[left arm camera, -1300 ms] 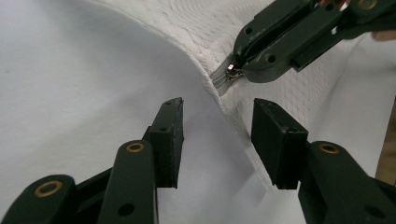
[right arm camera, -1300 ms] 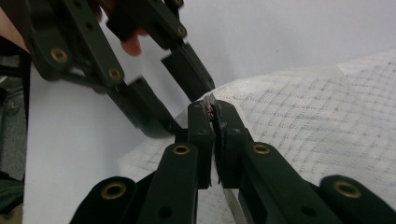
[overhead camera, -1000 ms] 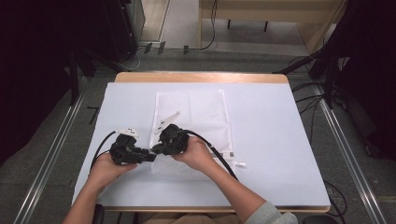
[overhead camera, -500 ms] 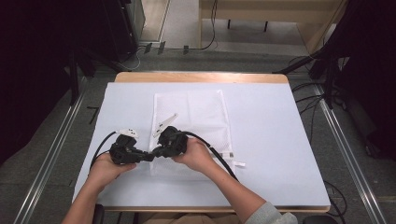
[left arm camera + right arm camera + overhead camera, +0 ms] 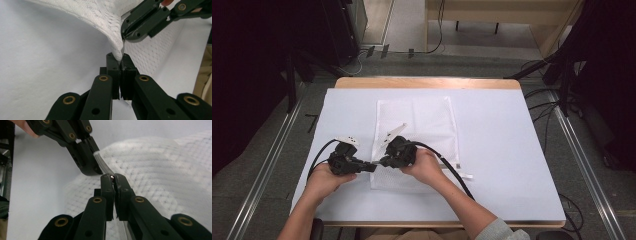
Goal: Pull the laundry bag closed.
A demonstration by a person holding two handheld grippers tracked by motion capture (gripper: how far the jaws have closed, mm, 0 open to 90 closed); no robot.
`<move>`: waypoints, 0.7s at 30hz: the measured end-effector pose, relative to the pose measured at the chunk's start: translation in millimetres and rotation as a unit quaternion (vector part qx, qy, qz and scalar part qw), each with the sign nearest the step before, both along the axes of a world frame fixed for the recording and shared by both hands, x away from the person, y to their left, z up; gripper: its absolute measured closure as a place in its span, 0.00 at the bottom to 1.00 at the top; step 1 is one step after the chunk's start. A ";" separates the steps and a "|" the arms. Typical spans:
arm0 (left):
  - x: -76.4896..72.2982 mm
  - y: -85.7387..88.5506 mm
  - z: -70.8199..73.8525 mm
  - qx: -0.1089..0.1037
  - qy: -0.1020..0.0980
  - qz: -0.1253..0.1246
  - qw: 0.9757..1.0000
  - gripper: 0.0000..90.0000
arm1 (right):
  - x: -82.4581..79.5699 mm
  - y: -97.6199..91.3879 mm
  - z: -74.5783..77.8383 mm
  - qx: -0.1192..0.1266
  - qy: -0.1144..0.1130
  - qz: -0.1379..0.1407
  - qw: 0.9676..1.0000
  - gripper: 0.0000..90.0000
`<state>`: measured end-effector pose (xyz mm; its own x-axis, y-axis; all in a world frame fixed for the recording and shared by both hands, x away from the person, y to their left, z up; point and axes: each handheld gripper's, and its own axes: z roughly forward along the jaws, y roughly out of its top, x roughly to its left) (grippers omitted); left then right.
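A white mesh zip bag (image 5: 422, 122) lies flat in the middle of the white-covered table (image 5: 512, 150). Its near left corner is raised between the two grippers. My left gripper (image 5: 373, 167) (image 5: 120, 58) is shut on the mesh edge (image 5: 117, 48) of that corner. My right gripper (image 5: 383, 161) (image 5: 113, 178) meets it tip to tip and is shut on the small metal zipper pull (image 5: 112, 177), at the end of the grey zipper tape (image 5: 102, 163). Each gripper appears in the other's view: the right gripper (image 5: 124, 37) and the left gripper (image 5: 96, 171).
A black cable (image 5: 452, 172) trails from the right gripper across the bag's near right side. A small white tag (image 5: 465, 175) lies by the bag's near right corner. The table's wooden far edge (image 5: 427, 82) borders the floor, with metal rails at both sides.
The left gripper has shifted slightly to the left. The right hand has barely moved, and both grippers stay closed at the bag's corner.
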<state>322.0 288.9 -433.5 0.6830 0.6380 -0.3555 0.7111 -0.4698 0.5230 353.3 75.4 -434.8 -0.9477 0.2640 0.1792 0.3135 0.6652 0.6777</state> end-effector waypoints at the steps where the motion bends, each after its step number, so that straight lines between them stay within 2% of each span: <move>1: -0.1 0.2 0.4 -0.002 0.001 -0.001 1.000 0.99 | 0.0 0.0 0.0 0.000 0.000 0.000 1.000 0.98; 7: -0.8 0.7 0.9 -0.004 -0.006 0.001 1.000 0.98 | 1.8 -5.8 -1.3 -0.001 -0.005 -0.002 1.000 0.98; 12: -1.0 1.5 1.1 -0.002 -0.007 -0.001 1.000 0.98 | 3.3 -13.1 -3.7 -0.001 0.004 -0.009 1.000 0.98; 21: -1.8 1.9 1.9 -0.001 -0.010 0.002 1.000 0.98 | 5.6 -28.3 -8.0 -0.003 0.008 -0.021 1.000 0.98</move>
